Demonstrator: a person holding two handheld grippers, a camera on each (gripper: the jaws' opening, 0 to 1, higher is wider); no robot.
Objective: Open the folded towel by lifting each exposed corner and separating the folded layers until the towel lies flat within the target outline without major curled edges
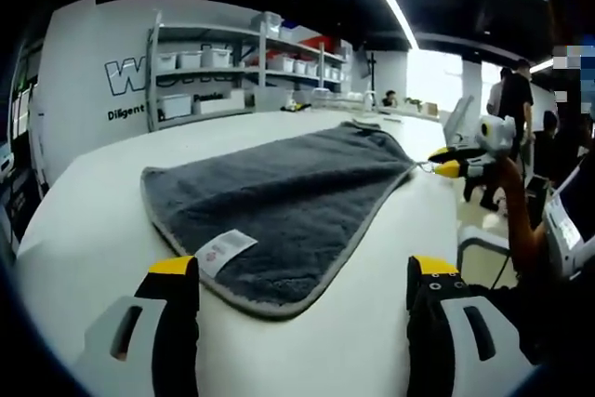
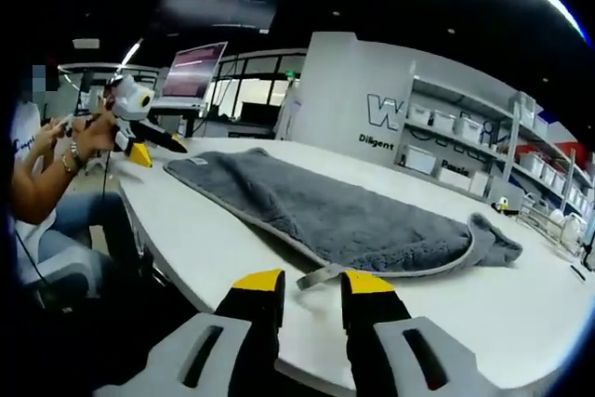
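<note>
Towel position: the grey towel lies on the white table, still folded — layers are stacked, with a white label on the near corner in the left gripper view.
Far end: in the right gripper view one end of the towel is bunched and curled up at the corner; no target outline can be made out on the table.
Left gripper: your left gripper has its jaws spread wide, holding nothing, poised just short of the labelled near edge.
Right gripper: your right gripper has its jaws a narrow gap apart, with a small grey trim tab at the towel's edge lying just ahead of the gap. It is probably not pinched yet, though the view is too low to be sure.
Cross-check: the right gripper appears at the towel's far corner in the left gripper view, its yellow tips beside the hem.
Step in hand: approach to the exposed corners — no layer is lifted yet.
Next move: set each jaw pair over the top layer only at its own corner, clamp, then lift and draw the layer away so the fold opens. Smooth the curled end afterwards.
</note>
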